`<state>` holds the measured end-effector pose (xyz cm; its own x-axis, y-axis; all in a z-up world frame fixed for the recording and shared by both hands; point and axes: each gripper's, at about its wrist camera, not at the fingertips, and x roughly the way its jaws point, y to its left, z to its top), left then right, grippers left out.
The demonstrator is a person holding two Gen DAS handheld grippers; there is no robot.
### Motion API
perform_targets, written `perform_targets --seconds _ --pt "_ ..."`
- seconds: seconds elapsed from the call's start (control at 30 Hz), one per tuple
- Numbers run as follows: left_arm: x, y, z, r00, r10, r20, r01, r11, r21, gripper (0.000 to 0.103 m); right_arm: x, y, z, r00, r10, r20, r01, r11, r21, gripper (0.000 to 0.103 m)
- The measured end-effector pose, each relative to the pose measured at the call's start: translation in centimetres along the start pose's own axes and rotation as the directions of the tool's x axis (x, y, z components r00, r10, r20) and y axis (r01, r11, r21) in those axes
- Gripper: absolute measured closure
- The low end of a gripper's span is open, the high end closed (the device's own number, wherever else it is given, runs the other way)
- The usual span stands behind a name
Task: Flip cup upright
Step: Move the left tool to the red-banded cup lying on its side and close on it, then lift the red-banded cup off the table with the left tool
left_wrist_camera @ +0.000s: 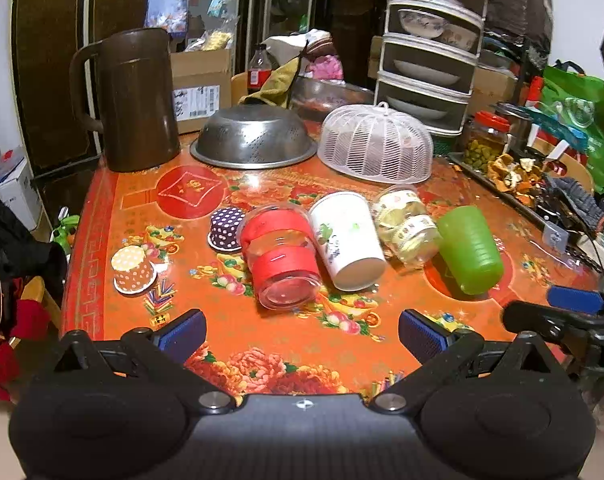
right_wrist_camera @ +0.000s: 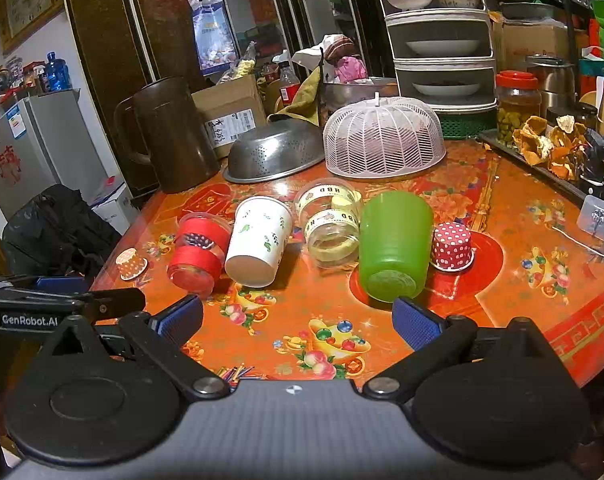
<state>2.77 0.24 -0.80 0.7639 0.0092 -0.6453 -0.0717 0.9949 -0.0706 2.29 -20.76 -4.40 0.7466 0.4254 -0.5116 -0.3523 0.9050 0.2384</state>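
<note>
Several cups lie on their sides in a row on the red floral table (left_wrist_camera: 261, 344): a clear cup with red bands (left_wrist_camera: 279, 258) (right_wrist_camera: 199, 250), a white leaf-print paper cup (left_wrist_camera: 348, 240) (right_wrist_camera: 259, 240), a clear cup with yellow tape (left_wrist_camera: 408, 226) (right_wrist_camera: 334, 226) and a green plastic cup (left_wrist_camera: 470, 250) (right_wrist_camera: 394, 246). Small dotted paper cups stand upside down: orange (left_wrist_camera: 133, 269) (right_wrist_camera: 130, 263), purple (left_wrist_camera: 225, 228), red (right_wrist_camera: 452, 246). My left gripper (left_wrist_camera: 302, 334) is open and empty, in front of the red-banded cup. My right gripper (right_wrist_camera: 297, 322) is open and empty, just in front of the green cup.
Behind the cups stand a brown jug (left_wrist_camera: 135, 100), an upturned steel colander (left_wrist_camera: 253, 138) and a white mesh food cover (left_wrist_camera: 376, 144). A tray of peels (right_wrist_camera: 550, 148) and a jar (right_wrist_camera: 516, 106) sit on the right. The right gripper shows in the left view (left_wrist_camera: 574, 300).
</note>
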Motion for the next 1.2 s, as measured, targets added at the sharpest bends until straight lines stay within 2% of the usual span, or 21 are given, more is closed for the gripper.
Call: perform_targets --seconds 0.13,0.23,0.3,0.37,0.43,0.77,0.97,1.03,1.2 --pt "1.9 1.8 1.9 1.000 -0.014 -0.021 0.013 0.999 -0.033 0.000 0.0 -0.7 -0.1 1.000 0.005 0.000 -0.005 1.000 0.014 0.001" --pt "4.3 3.0 3.7 0.996 -0.006 -0.094 0.002 0.999 -0.041 0.000 -0.2 -1.3 -0.1 1.000 0.014 0.004 -0.014 1.000 0.025 0.001" --pt "5.8 3.3 4.6 0.986 -0.024 -0.164 0.017 0.999 -0.044 0.000 -0.3 -1.7 -0.2 1.000 0.019 0.007 -0.019 0.999 0.032 0.001" --pt "7.2 3.2 5.0 0.976 -0.008 -0.217 -0.002 0.999 -0.045 0.001 -0.3 -2.0 -0.3 1.000 0.028 0.008 -0.029 0.999 0.039 0.001" --pt "8.2 2.9 5.2 0.972 0.020 -0.233 -0.031 0.999 -0.044 0.009 -0.2 -2.3 -0.3 0.999 0.033 0.007 -0.034 0.999 0.041 0.001" --pt "11.7 2.5 5.5 0.958 0.015 -0.287 -0.044 0.995 -0.094 0.010 -0.8 -3.3 -0.5 0.999 0.051 0.014 -0.052 0.997 0.052 0.001" --pt "12.9 1.7 5.4 0.951 0.024 -0.308 -0.051 0.995 -0.082 0.026 -1.0 -3.6 -0.7 0.998 0.055 0.019 -0.056 0.996 0.063 0.001" --pt "13.1 1.6 5.4 0.949 0.029 -0.314 -0.058 0.995 -0.083 0.044 -0.9 -3.6 -0.7 0.999 0.053 0.015 -0.053 0.996 0.064 0.001" --pt "12.2 1.9 5.1 0.953 0.015 -0.303 -0.045 0.995 -0.092 0.044 -0.9 -3.5 -0.9 0.999 0.052 0.008 -0.052 0.996 0.071 0.001"
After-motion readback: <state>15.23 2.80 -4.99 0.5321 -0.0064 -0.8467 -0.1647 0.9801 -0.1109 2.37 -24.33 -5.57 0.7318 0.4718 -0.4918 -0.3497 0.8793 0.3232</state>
